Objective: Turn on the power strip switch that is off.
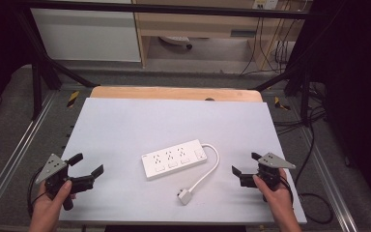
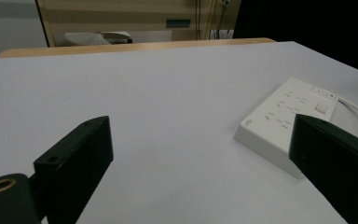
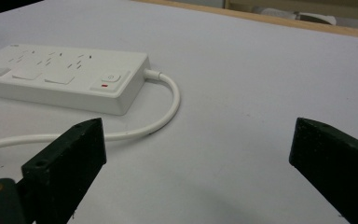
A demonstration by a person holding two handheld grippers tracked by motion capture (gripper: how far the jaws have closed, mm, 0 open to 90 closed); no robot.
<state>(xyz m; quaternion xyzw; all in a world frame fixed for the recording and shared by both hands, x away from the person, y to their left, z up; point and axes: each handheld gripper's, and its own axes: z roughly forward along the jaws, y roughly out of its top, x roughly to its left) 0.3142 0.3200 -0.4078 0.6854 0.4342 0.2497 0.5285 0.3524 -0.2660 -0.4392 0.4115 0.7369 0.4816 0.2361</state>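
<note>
left gripper [image 1: 88, 166]: jaws spread wide, nothing between them, at table's near-left edge | power strip [image 1: 175, 158]: flat mid-table [image 1: 125, 121], well apart from both grippers, bare surface between | white cable [image 1: 211, 166]: loops from strip's right end to plug [image 1: 185, 195] near front edge | right gripper [image 1: 246, 164]: jaws apart, empty, near-right; cable loop lies between it and strip

We see the power strip [image 2: 286, 123] partly hidden behind a black jaw at lower right; its cable [image 3: 37, 136] leaves the frame's left edge.
</note>
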